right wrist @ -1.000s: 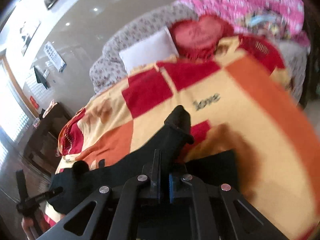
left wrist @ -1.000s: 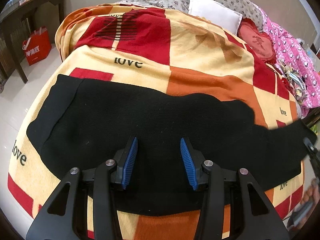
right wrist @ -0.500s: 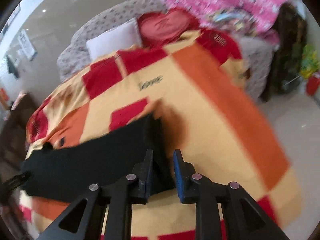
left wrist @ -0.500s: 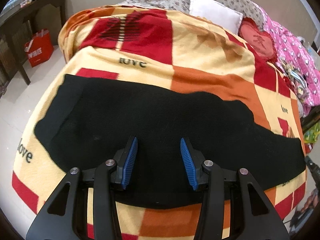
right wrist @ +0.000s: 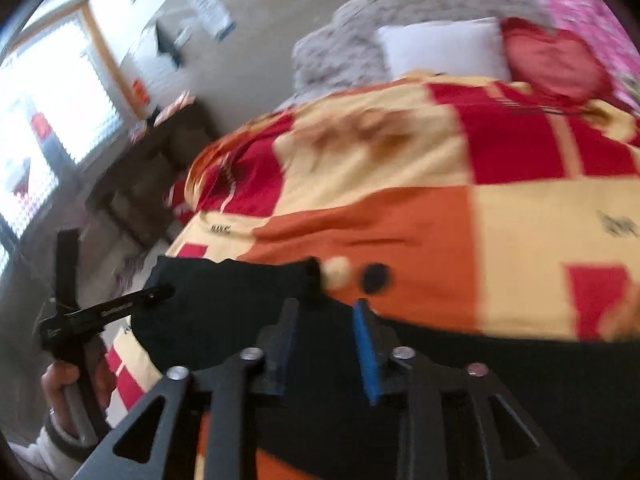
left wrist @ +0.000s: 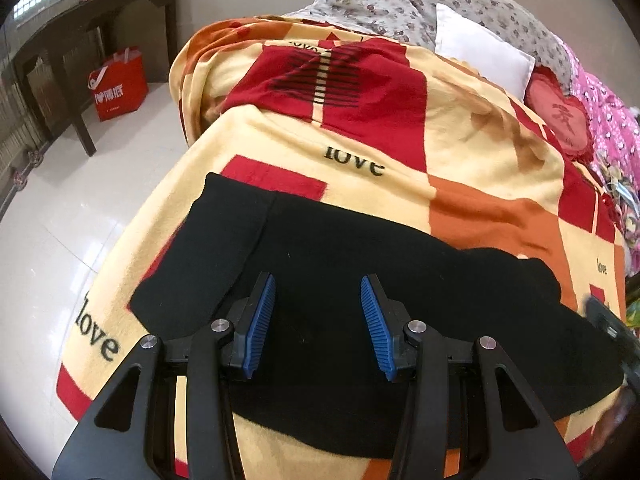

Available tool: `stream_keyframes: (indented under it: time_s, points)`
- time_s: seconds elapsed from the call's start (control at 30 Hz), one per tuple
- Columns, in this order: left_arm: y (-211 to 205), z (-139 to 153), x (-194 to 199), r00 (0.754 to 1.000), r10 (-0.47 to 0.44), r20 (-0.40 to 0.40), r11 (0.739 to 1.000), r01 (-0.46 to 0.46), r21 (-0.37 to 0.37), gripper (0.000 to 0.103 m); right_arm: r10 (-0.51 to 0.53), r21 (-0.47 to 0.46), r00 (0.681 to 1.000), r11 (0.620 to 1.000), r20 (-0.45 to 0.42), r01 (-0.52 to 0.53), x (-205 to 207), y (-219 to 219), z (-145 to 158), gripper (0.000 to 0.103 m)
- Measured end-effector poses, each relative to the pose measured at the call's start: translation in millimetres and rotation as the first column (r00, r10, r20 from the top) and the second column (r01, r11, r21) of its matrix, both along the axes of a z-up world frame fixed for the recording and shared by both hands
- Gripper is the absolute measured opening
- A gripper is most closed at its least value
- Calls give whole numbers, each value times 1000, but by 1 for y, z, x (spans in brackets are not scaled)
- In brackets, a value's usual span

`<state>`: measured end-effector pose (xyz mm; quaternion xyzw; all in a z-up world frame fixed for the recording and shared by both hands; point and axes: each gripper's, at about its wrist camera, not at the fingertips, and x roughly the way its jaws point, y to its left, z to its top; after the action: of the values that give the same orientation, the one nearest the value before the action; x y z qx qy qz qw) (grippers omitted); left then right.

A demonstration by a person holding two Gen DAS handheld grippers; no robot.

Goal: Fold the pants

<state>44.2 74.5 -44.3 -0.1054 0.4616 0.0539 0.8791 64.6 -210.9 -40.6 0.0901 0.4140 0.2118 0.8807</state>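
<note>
Black pants [left wrist: 340, 264] lie flat across the near end of a bed, on a red, orange and cream blanket [left wrist: 400, 152]. My left gripper [left wrist: 318, 320] hovers open and empty over the waist end. My right gripper [right wrist: 326, 344] is open and empty above the leg end of the pants [right wrist: 240, 300]; this view is blurred. The left gripper also shows in the right wrist view [right wrist: 120, 306], held in a hand at the far left.
Pillows [left wrist: 480, 46] and a red heart cushion [left wrist: 560, 120] lie at the head of the bed. A dark side table [left wrist: 92, 20] and a red bag [left wrist: 118, 84] stand on the white floor to the left.
My right gripper let go of the pant leg, opened, and swung left over the pants. The raised leg end now lies flat. The left gripper shifted a little and stayed open.
</note>
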Motion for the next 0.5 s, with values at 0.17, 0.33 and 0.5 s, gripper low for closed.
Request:
stream_keyframes:
  time_s: [0.17, 0.33, 0.5]
  points:
    - [-3, -2, 6, 1000, -12, -2, 1000, 12, 17, 44, 42, -40, 997, 998, -60, -45, 41, 38, -24, 20]
    - [-1, -11, 16, 1000, -18, -9, 1000, 18, 10, 44, 0, -203, 1000, 979, 4, 0, 48, 46, -32, 11]
    - [-5, -10, 18, 1000, -16, -12, 999, 17, 42, 44, -30, -252, 999, 967, 43, 40, 52, 48, -29, 11]
